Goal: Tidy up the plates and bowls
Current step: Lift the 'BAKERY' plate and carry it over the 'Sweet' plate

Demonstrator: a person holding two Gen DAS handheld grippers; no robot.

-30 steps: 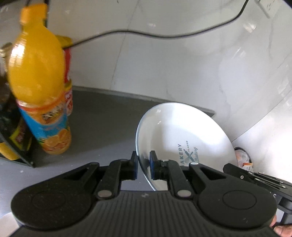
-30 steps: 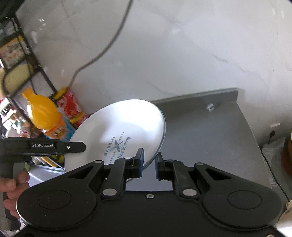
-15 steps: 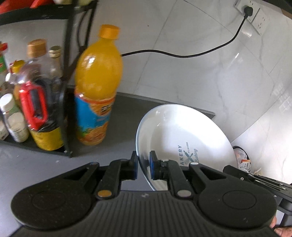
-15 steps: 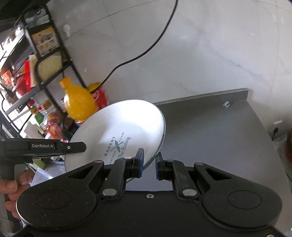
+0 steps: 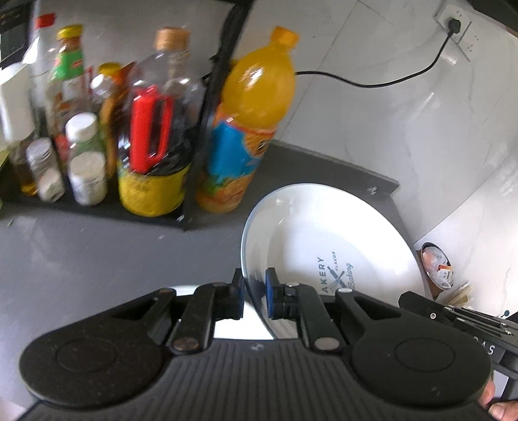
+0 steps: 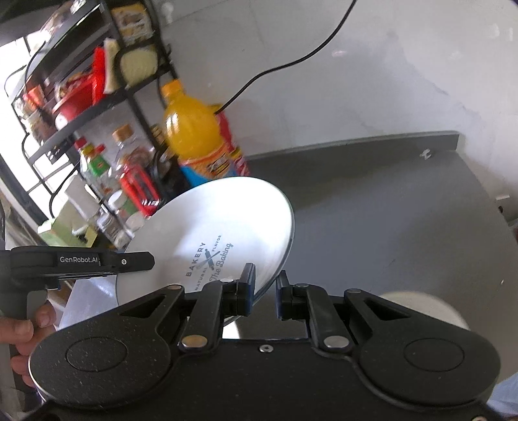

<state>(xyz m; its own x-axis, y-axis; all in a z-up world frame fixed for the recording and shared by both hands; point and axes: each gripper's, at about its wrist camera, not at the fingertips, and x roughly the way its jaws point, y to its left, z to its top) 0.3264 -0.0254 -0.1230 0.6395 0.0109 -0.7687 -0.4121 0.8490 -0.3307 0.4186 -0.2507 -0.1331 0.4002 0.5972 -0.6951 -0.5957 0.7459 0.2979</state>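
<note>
- Two claws hold one white plate (image 5: pixel 327 233) by opposite edges, above the dark grey counter (image 5: pixel 81 256) and tilted rather than level.
- The left claw (image 5: pixel 254 293) is narrowed onto the plate's left rim, with one blue-padded finger on either face of the rim.
- The right claw (image 6: pixel 265 290) takes the plate (image 6: pixel 220 226) at its right edge; its left finger lies against the plate's face, while a small gap shows between the rim and the other finger.
- Blue print on the plate reads "BAKERY", "NATURAL FLAVOR" and "The Baking".
- Beyond the plate an orange juice bottle (image 5: pixel 249 129) stands on the counter, just beside a black wire rack (image 6: pixel 81 107).
- The rack's lowest shelf carries a dark bottle with a red handle (image 5: pixel 152 136) and several small jars; they are blurred.
- A black cable (image 5: pixel 388 77) runs along the marble wall to a plug in a wall socket (image 5: pixel 453 24).
- In the right wrist view a person's hand (image 6: pixel 22 327) grips the handle of the left tool, marked "GenRobot.AI".
- A pale round object, blurred, lies low at the right in that view; I cannot tell what it is.
</note>
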